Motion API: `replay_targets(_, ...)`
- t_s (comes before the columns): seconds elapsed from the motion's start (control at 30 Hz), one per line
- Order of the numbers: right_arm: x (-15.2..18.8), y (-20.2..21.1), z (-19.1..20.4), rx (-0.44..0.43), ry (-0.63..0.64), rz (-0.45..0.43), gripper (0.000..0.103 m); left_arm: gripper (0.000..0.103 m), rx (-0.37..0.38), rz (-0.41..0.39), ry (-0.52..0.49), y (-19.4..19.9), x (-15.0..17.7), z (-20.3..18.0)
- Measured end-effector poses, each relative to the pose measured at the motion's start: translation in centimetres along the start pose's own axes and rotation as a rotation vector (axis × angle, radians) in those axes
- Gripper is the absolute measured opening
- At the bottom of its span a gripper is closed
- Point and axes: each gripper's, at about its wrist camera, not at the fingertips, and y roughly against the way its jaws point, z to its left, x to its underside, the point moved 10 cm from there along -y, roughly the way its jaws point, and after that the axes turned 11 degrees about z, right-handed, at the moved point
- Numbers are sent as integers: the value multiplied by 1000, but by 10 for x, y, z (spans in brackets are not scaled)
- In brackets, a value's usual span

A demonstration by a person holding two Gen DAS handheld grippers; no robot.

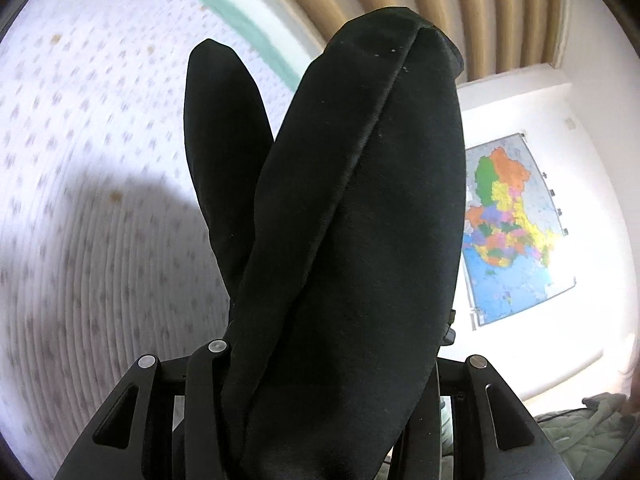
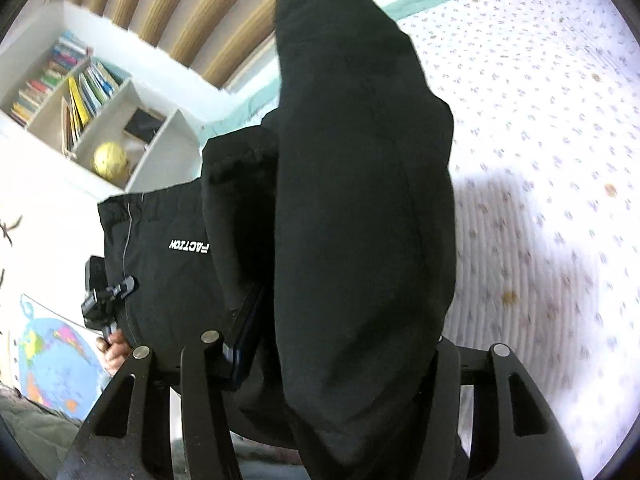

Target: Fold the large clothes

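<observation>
A large black garment (image 1: 360, 220) is draped over my left gripper (image 1: 320, 380) and hides its fingers; the cloth rises from between the jaws, held above the bed. The same black garment (image 2: 360, 220), with white lettering on one panel, covers my right gripper (image 2: 332, 380) and its fingertips. Both grippers look shut on the cloth and hold it up in the air. The other hand-held gripper (image 2: 100, 296) shows at the left of the right wrist view, at the garment's far edge.
A white quilted bed cover (image 1: 100, 200) with small print lies below, also in the right wrist view (image 2: 540, 160). A wall map (image 1: 512, 232), a bookshelf (image 2: 80, 100) with a yellow ball (image 2: 110, 160), and wooden slats (image 1: 460, 0) stand behind.
</observation>
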Motion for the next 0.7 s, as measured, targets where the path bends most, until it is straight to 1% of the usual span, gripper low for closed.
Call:
replay_targets(0.03, -2, 0, -5, 6, -3, 9, 60, 43, 0, 11, 28, -3, 7, 10)
replay_targets(0.07, -2, -9, -11, 16, -11, 25, 60, 43, 6, 25, 65, -5, 9, 23)
replay_targets(0.1, 3, -21, -22, 25, -45, 52, 60, 43, 7, 43, 100, -5, 8, 40)
replay_targets(0.13, 0, -34, -31, 30, -69, 67, 60, 43, -5, 59, 122, -11, 14, 53)
replay_targets(0.17, 0, -48, -44, 44, -93, 89, 60, 44, -16, 81, 170, -20, 22, 74)
replay_targets(0.2, 2, -63, -59, 71, -118, 116, 60, 44, -8, 95, 221, -25, 28, 92)
replay_targets(0.23, 6, -78, -69, 101, -148, 140, 60, 45, 9, 94, 290, -29, 34, 115)
replay_targets(0.27, 12, -90, -84, 135, -183, 163, 61, 46, 31, 64, 350, -26, 38, 138)
replay_targets(0.3, 17, -97, -99, 171, -222, 172, 61, 46, 65, 31, 413, -21, 41, 159)
replay_targets(0.33, 22, -103, -117, 189, -274, 179, 61, 47, 116, 1, 483, -15, 44, 179)
replay_targets(0.37, 23, -106, -125, 178, -306, 178, 61, 48, 173, -22, 541, -11, 49, 198)
replay_targets(0.4, 25, -107, -130, 161, -333, 171, 62, 49, 211, -29, 579, -11, 54, 214)
replay_targets(0.43, 27, -110, -134, 129, -361, 163, 65, 51, 220, -22, 594, -13, 57, 222)
replay_targets(0.47, 27, -112, -135, 116, -373, 159, 67, 53, 222, -5, 606, -15, 59, 230)
replay_targets(0.5, 31, -115, -138, 112, -393, 157, 73, 53, 234, 11, 614, -17, 60, 232)
replay_targets(0.53, 35, -117, -142, 100, -419, 155, 76, 53, 239, 36, 612, -17, 59, 232)
replay_targets(0.57, 39, -114, -149, 68, -459, 155, 76, 53, 211, 63, 590, -13, 57, 229)
replay_targets(0.6, 34, -105, -153, 44, -491, 154, 76, 53, 164, 83, 558, -8, 56, 225)
replay_targets(0.63, 38, -96, -156, 39, -515, 144, 77, 53, 107, 101, 520, 0, 55, 220)
replay_targets(0.67, 39, -90, -156, 54, -513, 137, 77, 53, 45, 111, 483, 10, 55, 215)
replay_targets(0.7, 42, -75, -153, 119, -483, 128, 76, 53, -46, 114, 439, 24, 54, 210)
